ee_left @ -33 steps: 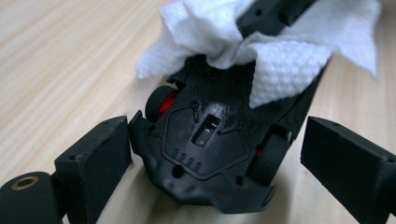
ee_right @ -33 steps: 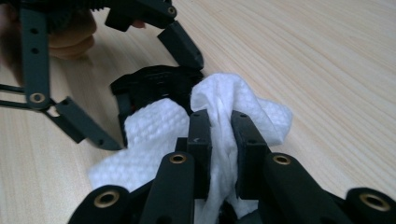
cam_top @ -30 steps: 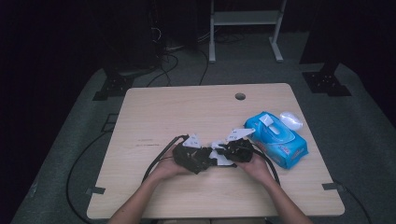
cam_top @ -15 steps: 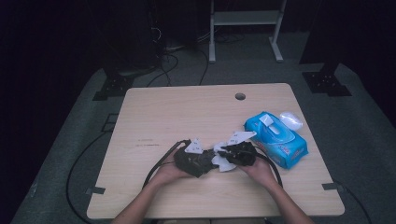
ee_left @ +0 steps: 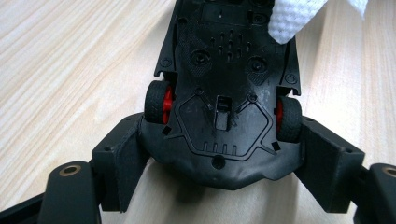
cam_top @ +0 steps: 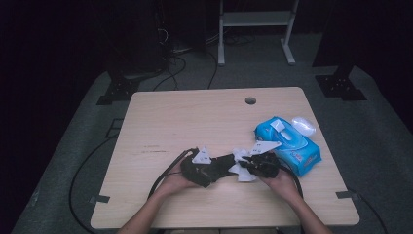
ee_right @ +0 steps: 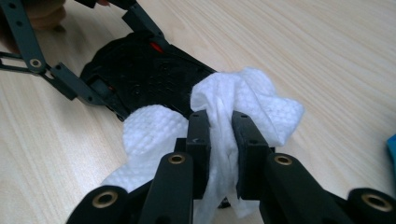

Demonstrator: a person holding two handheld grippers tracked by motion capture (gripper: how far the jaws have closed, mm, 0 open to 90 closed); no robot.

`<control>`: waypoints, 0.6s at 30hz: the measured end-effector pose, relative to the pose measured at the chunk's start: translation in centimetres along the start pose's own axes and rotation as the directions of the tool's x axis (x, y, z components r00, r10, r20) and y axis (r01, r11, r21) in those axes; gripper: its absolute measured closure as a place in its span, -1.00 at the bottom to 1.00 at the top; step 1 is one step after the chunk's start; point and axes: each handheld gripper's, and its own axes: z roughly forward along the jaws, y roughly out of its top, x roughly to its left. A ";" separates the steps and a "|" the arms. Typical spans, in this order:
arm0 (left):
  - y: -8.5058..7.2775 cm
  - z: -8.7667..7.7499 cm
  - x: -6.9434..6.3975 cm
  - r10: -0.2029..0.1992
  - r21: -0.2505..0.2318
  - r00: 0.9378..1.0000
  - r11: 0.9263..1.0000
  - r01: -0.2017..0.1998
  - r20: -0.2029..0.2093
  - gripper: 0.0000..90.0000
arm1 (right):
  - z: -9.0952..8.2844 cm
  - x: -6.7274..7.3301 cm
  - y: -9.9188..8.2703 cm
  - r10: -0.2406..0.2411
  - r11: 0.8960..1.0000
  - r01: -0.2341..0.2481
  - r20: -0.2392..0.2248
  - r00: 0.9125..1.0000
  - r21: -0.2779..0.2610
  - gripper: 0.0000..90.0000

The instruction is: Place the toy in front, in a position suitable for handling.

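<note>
A black toy car (ee_left: pixel 224 93) with red wheel hubs lies belly-up between the jaws of my left gripper (ee_left: pixel 224 149). Those jaws have just been closing, and their pads now press on the car's sides by the wheels. My right gripper (ee_right: pixel 219 126) is shut on a bunched white wipe (ee_right: pixel 252 102), which rests against the far end of the car's underside (ee_right: pixel 144 70). In the high view the left gripper (cam_top: pixel 214 168) and right gripper (cam_top: pixel 248 168) meet low over the table's near middle, with the wipe (cam_top: pixel 241 170) between them.
A blue pack of wipes (cam_top: pixel 292 144) lies just right of my right hand, with a small white object (cam_top: pixel 303 126) behind it. The wooden table (cam_top: pixel 195 122) has a cable hole (cam_top: pixel 250 101) near its far edge. Black cables trail off the near left.
The left jaws have drawn in against the car's sides. My right gripper has shifted a little to the right and nearer with the wipe. The left hand has stayed in place.
</note>
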 end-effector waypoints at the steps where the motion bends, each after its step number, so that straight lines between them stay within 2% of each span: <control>1: -0.1 -0.1 0.0 0.001 0.000 1.000 1.000 -0.001 -0.002 -0.47 | -0.1 0.0 0.0 0.001 1.000 -0.001 0.005 1.000 0.002 0.73; 3: -0.3 -0.3 0.0 -0.005 -0.007 1.000 1.000 0.005 -0.002 -0.47 | -0.3 -0.4 -0.2 0.026 1.000 -0.026 0.038 0.999 0.004 0.73; 5: -0.4 -0.4 -0.1 -0.011 -0.008 1.000 1.000 0.011 -0.003 -0.47 | -0.6 -0.9 -0.7 0.067 0.998 -0.067 0.043 0.997 0.001 0.74; 7: -0.4 -0.5 -0.2 -0.003 -0.009 1.000 1.000 0.003 -0.008 -0.47 | -0.7 -0.6 -1.0 0.071 0.997 -0.071 0.023 0.997 -0.012 0.74; 8: -0.4 -0.5 -0.3 -0.005 -0.011 1.000 1.000 0.005 -0.009 -0.47 | -0.5 -0.1 -1.0 0.063 0.998 -0.063 -0.019 0.998 -0.024 0.74; 10: -0.3 -0.5 -0.4 0.002 -0.010 1.000 1.000 -0.002 -0.010 -0.47 | -0.2 0.2 -1.0 0.049 0.998 -0.050 -0.034 0.998 -0.028 0.74; 12: -0.3 -0.5 -0.4 0.001 -0.013 1.000 1.000 -0.002 -0.012 -0.47 | 0.2 0.6 -0.5 0.024 0.999 -0.024 -0.022 0.999 -0.025 0.73; 13: -0.3 -0.5 -0.5 0.001 -0.013 1.000 1.000 -0.001 -0.014 -0.47 | 0.3 0.5 -0.3 0.027 0.999 -0.027 -0.009 1.000 -0.022 0.74; 17: -0.3 -0.5 -0.5 -0.009 -0.023 1.000 1.000 0.009 -0.005 -0.47 | 0.4 -1.3 -0.6 0.096 0.995 -0.095 0.053 0.994 -0.020 0.74; 18: -0.2 -0.5 -0.5 -0.012 -0.025 1.000 1.000 0.012 -0.009 -0.47 | 0.4 -1.5 -0.7 0.119 0.993 -0.118 0.040 0.992 -0.024 0.74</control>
